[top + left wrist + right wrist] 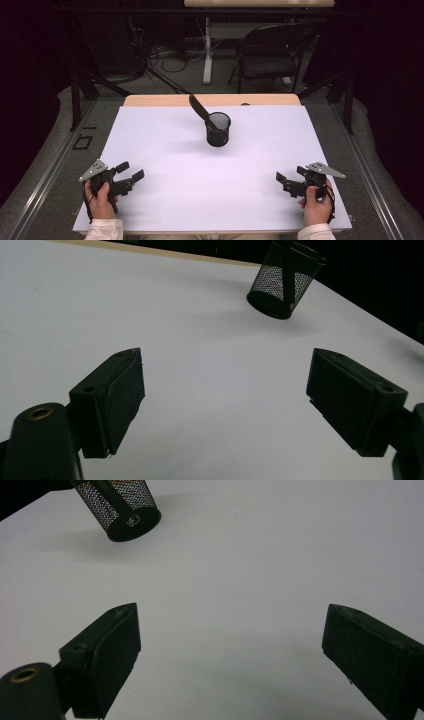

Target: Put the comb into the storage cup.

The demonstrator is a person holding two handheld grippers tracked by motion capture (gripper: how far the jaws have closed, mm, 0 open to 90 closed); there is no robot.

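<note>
High view, table [165, 200]: white top, wood edge at far side.

Cup [218, 129]: black wire mesh, round, upright, set at table centre toward the far edge, well apart from both claws. Seen also in left gripper view [286, 279] and right gripper view [122, 507], ahead of the jaws in each.

Tool [202, 111]: dark, long, flat-ended; standing in cup, leaning up and left over the rim. Kind not certain; possibly a spatula or brush. Lower end visible through mesh.

Left claw [131, 171]: held in left hand [101, 198] at near left of table, released, jaws wide apart, nothing between them. Same reading in left gripper view [225, 400].

Right claw [283, 182]: held in right hand [315, 202] at near right, released, jaws wide apart, nothing held. Confirmed in right gripper view [230, 652].

Handling, judged: cup likely light and stiff, mesh giving fair grip yet prone to tip or slide on the smooth top if pushed from one side; best taken across the rim or wall, near the side away from the tool. Tool likely light and rigid; best taken on the exposed upper shaft, above the rim, cup steadied by the other claw.

Beyond table: folding chair [272, 52], cables on floor.
</note>
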